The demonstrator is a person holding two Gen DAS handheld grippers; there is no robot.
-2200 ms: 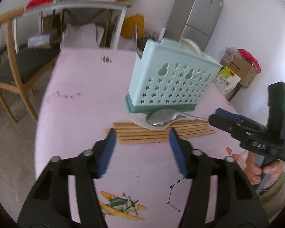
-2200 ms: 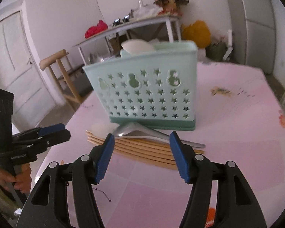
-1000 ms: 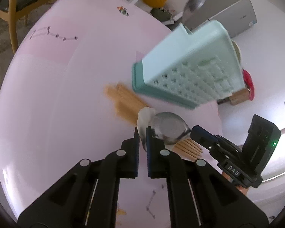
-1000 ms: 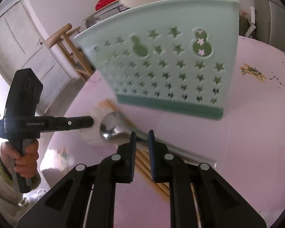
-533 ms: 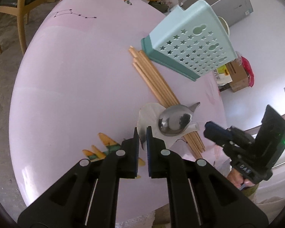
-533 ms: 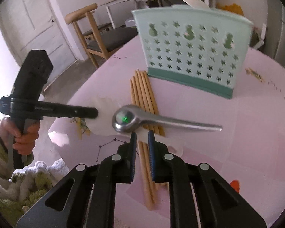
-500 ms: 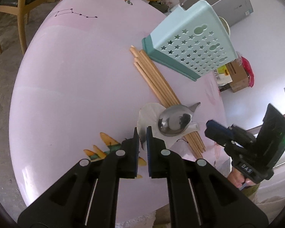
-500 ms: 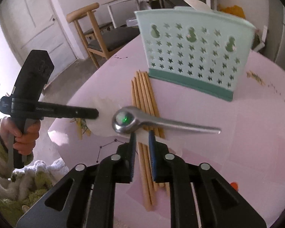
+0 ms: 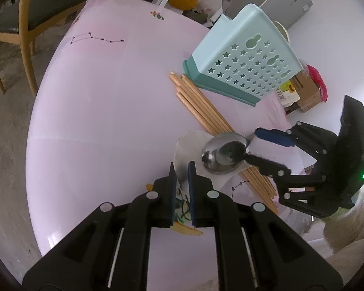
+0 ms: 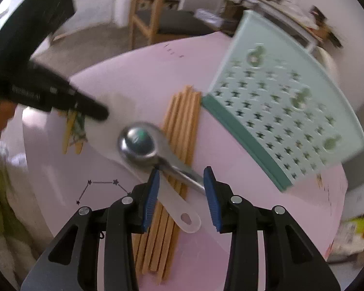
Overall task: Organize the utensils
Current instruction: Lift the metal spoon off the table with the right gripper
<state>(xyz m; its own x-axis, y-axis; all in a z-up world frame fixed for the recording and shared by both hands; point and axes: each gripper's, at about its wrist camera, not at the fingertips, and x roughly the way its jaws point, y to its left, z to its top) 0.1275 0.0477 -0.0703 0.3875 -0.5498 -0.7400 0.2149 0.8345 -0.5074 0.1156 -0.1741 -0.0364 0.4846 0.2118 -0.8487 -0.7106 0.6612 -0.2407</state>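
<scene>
Left gripper (image 9: 181,169) fingers are pinching shut on the rim of the white spoon (image 9: 185,150), whose bowl is lying just short of the chopsticks (image 9: 201,111) on the pink desk (image 9: 97,121). The metal spoon (image 9: 224,155) is resting in that white bowl, and the right gripper (image 9: 251,148) is straddling its neck. The mint caddy (image 9: 245,68) is standing just past the chopsticks.

From the right wrist view, the right gripper (image 10: 182,191) fingers are opening, pads not pressing, with the metal spoon (image 10: 157,150) handle between them. Its long axis is running slantwise across the chopsticks (image 10: 182,131), bowl away from the caddy (image 10: 286,111). The white spoon (image 10: 179,208) handle is pointing toward the camera. Best bet: close squarely on the metal handle alone, clear of the chopsticks, while the left is pinning the white spoon.
</scene>
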